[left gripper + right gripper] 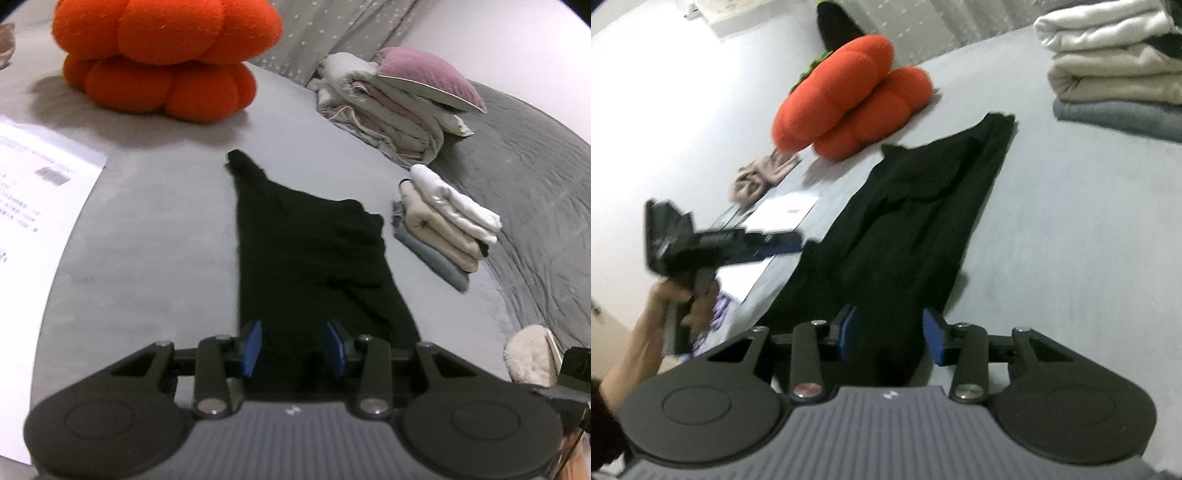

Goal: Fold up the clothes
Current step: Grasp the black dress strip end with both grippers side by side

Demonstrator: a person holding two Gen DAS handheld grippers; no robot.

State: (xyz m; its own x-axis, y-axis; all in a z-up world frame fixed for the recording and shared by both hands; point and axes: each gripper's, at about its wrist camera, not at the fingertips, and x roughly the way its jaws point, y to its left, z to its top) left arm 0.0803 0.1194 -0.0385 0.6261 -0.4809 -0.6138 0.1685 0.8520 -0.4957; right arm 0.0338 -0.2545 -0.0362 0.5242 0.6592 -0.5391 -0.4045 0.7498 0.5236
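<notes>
Black trousers [310,258] lie long and flat on the bed [155,229], near end between both my jaws, left [294,349] and right [893,334], spread wide (pinching nothing); folded clothes [443,225] sit stacked off right, likely to keep room.

I am working over a grey bed surface [155,221], a star-patterned grey curtain [332,29] hanging behind it and pale light washing the white wall [665,92]
</notes>
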